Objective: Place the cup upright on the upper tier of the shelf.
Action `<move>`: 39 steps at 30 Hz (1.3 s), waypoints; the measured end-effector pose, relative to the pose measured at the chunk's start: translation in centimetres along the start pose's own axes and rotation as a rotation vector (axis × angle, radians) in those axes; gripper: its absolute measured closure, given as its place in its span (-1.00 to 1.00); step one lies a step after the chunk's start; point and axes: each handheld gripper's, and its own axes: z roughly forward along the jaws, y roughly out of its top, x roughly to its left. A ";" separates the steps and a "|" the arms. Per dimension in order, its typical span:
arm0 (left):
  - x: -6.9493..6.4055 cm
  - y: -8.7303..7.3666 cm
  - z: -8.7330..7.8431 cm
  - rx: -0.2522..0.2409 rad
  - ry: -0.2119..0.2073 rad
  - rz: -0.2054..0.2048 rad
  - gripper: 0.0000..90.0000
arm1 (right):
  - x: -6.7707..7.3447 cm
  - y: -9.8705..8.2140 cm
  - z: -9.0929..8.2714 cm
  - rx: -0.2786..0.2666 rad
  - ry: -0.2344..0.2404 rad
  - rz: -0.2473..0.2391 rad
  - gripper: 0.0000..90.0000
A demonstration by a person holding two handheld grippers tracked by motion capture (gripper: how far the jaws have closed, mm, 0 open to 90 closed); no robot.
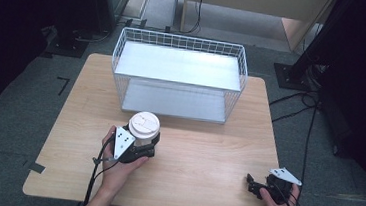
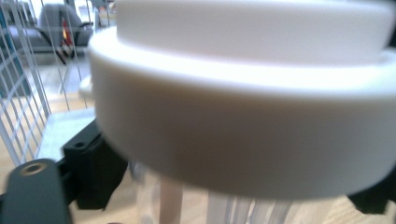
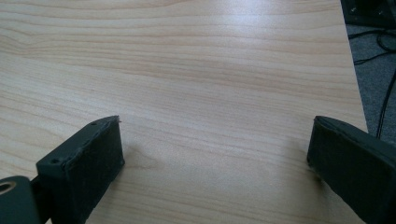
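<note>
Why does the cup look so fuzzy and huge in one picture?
In the left gripper view the white lid sits right against the camera, so it is blurred and washed out by glare. In the high view the cup looks sharp and small. In the right gripper view the table grain is clear, with a bright sheen near the top.

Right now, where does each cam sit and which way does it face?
High view: above the person's side of the table, looking forward and down at the wire basket and lidded cup; both forearms and hands show, with the left tool and right tool.
Left gripper view: rides the left tool, facing the cup's white lid up close; black jaws flank the cup.
Right gripper view: rides the right tool, looking down at bare tabletop between spread jaws.
Shared: cup, basket wires and tabletop show in the high and left gripper views.
</note>
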 end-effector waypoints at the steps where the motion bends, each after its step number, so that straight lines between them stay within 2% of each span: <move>1: 0.0 0.0 0.0 0.000 0.000 0.000 -0.68 | 0.0 0.0 0.0 0.000 0.000 0.000 -0.92; 3: -0.1 0.2 0.1 -0.003 0.008 0.009 -0.67 | 0.0 0.0 0.0 0.000 0.000 0.000 -0.92; 8: 0.3 0.5 0.1 -0.019 0.018 -0.016 -0.66 | 0.0 0.0 0.0 0.000 0.000 0.000 -0.92; 12: 0.4 1.1 0.0 -0.033 0.027 -0.011 -0.65 | 0.0 0.0 0.0 0.000 0.000 0.000 -0.93; 26: 0.8 5.3 0.1 -0.102 0.039 0.003 -0.65 | 0.0 0.0 0.0 -0.001 0.000 -0.001 -0.92; 36: 0.9 8.9 0.5 -0.198 0.041 0.030 -0.65 | 0.0 0.0 0.0 0.000 0.000 -0.002 -0.93; 39: 0.9 9.5 0.6 -0.210 0.040 0.038 -0.65 | 0.0 0.0 0.0 -0.002 0.000 -0.003 -0.93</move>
